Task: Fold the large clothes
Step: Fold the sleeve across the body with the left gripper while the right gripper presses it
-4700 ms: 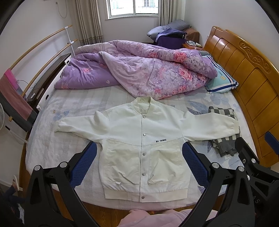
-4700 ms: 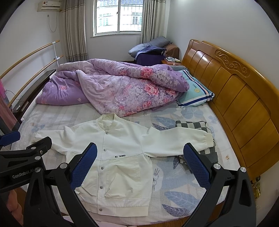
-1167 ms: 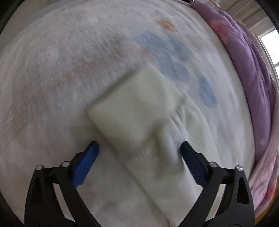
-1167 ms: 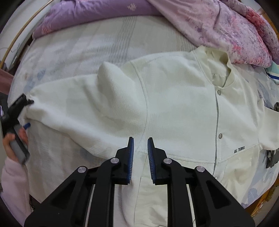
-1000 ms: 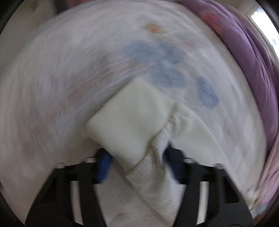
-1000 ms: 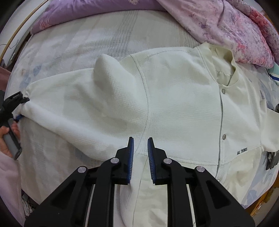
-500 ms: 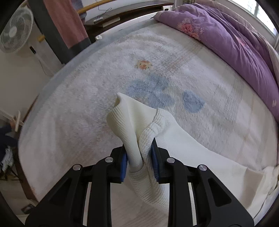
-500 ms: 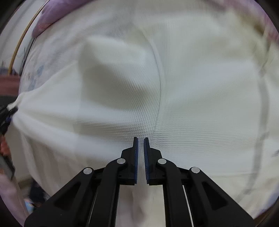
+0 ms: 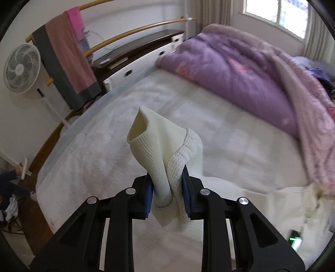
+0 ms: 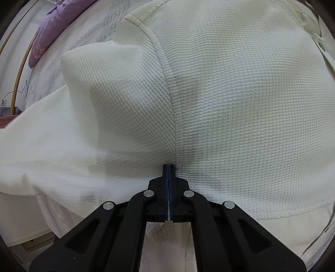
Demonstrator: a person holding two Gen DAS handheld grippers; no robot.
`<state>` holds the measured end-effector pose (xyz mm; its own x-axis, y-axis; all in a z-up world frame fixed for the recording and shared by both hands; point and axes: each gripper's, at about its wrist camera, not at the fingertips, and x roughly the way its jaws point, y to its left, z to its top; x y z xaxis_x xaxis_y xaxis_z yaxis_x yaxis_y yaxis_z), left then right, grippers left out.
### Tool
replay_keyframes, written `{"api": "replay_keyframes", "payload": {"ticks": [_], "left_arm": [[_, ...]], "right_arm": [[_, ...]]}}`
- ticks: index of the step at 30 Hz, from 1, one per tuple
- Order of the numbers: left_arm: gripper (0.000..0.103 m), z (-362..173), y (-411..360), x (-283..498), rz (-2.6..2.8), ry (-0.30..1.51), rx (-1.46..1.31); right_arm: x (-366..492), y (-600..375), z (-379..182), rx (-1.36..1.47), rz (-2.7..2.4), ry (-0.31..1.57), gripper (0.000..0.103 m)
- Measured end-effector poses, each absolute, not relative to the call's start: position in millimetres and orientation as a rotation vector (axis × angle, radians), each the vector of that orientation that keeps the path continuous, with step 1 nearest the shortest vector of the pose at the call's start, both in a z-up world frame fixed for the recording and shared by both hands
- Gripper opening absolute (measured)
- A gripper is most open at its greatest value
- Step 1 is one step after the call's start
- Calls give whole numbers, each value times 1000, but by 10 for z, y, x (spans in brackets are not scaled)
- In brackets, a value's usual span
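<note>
So the left tool [image 9: 167, 189] is pitched down with its blue pads [image 9: 148, 195] clamped on the jacket cuff [image 9: 159, 146], having just squeezed in on it. The right tool [image 10: 168, 167] points steeply down, jaws fully together, tips pressed against the jacket [image 10: 240, 104] at the shoulder seam.

Soft daylight admitted through window [image 9: 276, 12], upper right of left view. Quilt [image 9: 261, 69] smeared by motion blur. Sleeve [image 10: 41, 150] blurred at left of right view; weave at centre rendered sharp. Strong fisheye bending, dark vignette at corners. No glare seen.
</note>
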<state>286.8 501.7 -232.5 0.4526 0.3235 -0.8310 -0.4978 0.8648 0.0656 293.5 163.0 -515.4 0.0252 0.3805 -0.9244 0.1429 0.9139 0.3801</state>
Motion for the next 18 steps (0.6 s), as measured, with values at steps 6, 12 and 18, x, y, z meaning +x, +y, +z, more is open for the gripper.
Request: {"api": "replay_keyframes", "payload": {"ticks": [6, 12, 18], "left_arm": [[24, -1828, 4133, 2881, 410, 922, -140], [24, -1623, 3034, 2926, 316, 916, -79], [24, -1800, 1735, 2997, 229, 946, 31]], "right_arm": [[2932, 1491, -5156, 470, 255, 1541, 0], [2881, 1253, -5187, 514, 309, 1527, 0], [2811, 653, -5056, 725, 397, 1519, 2]]}}
